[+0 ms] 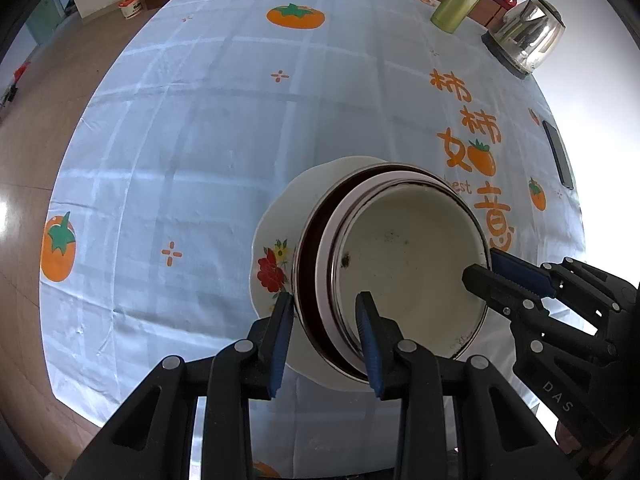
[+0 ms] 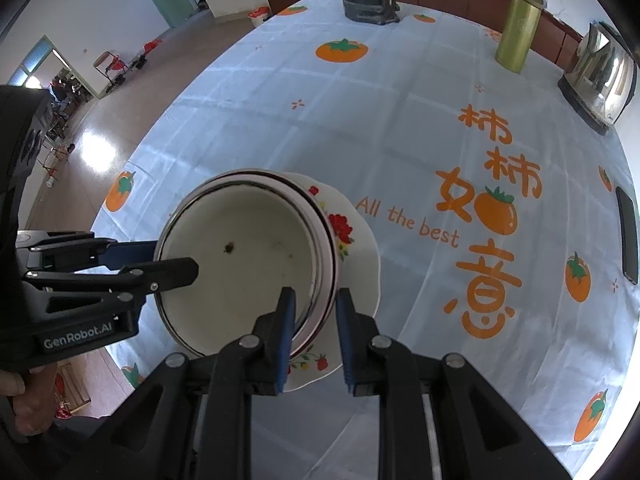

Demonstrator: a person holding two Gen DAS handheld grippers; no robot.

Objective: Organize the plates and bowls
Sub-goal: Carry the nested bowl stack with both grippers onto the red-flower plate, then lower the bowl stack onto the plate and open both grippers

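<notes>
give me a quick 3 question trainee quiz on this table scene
1. True or false: both tongs straddle the rim of the same stacked bowls.
2. What does the bowl stack sit on? A) bare cloth B) flowered plate C) kettle
3. Fill in: the tall green ___ stands at the far side of the table, beside the kettle.

Key: 1 true: left tongs at the near rim, right tongs at the opposite rim. 2 B. 3 flask.
</notes>
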